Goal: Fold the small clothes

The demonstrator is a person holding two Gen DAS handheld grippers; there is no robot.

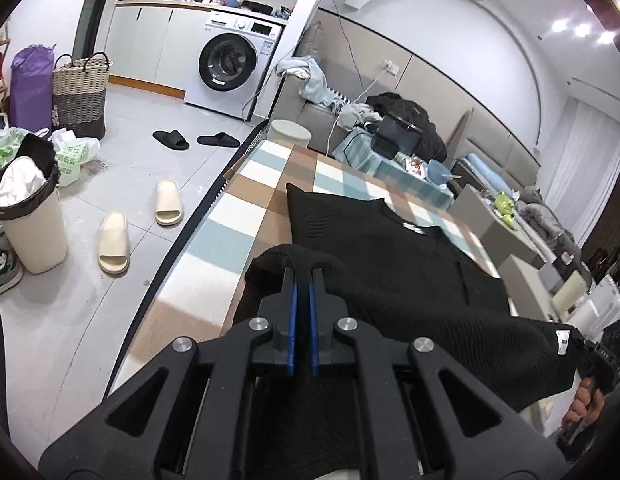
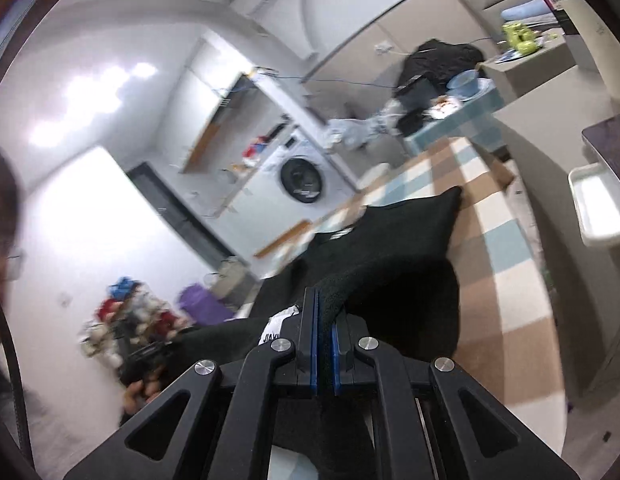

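Overflowing bin (image 1: 30, 232) holds white bag; woven basket (image 1: 80, 92) beside purple sack (image 1: 30, 84)

1. Pale tiled floor (image 1: 110, 336), bit scuffed, w/ cream slides (image 1: 114, 242) and black slippers (image 1: 170, 139) scattered about.
2. White front-load washer (image 1: 234, 62) under a counter w/ white cabinets (image 1: 150, 40), clutter on top.
3. Woven basket (image 1: 80, 94) next to a purple bag (image 1: 30, 84); beige bin (image 1: 30, 216) w/ black liner nearby.
4. Table w/ checked cloth (image 1: 246, 200), brown/blue/white squares.
5. Grey sofa (image 1: 321, 120) along the wall, piled w/ clothes and a dark jacket (image 1: 409, 108).
6. White walls, curved ceiling, three bright spotlights (image 1: 581, 30) top right.
7. White curtain (image 1: 581, 168) at far right.
8. Right wrist view blurry, same washer (image 2: 302, 178) visible.
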